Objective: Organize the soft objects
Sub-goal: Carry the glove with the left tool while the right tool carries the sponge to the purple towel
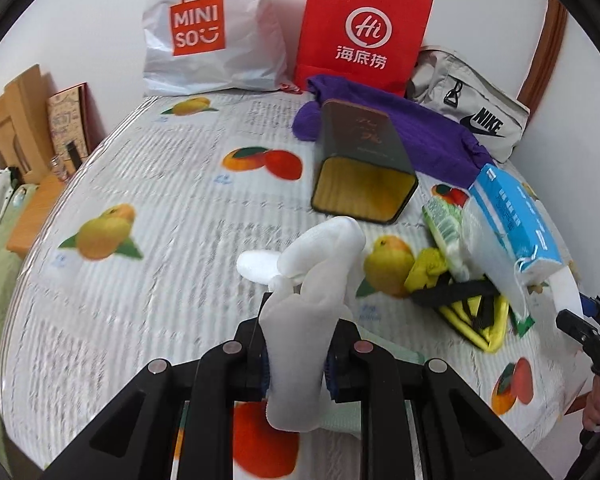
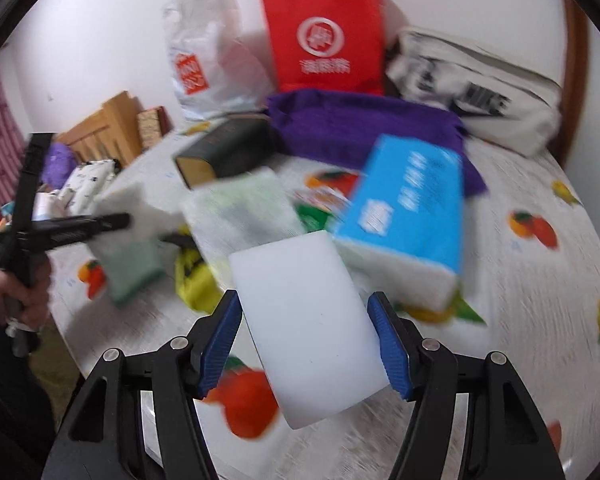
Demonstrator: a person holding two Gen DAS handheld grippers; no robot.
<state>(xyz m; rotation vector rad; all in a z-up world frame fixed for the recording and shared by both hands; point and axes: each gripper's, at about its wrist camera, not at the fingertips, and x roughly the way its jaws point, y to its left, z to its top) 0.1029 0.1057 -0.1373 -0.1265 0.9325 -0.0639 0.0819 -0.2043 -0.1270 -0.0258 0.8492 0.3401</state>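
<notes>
Through my left wrist view, my left gripper has its fingers clamped on a white sock, lifted over the bed so it hangs free; open quilt lies leftward, clutter by the tin crowds the right. Through my right wrist view, my right gripper fingers squeeze a white sponge block, raised clear of the tissue pack beside it.
</notes>
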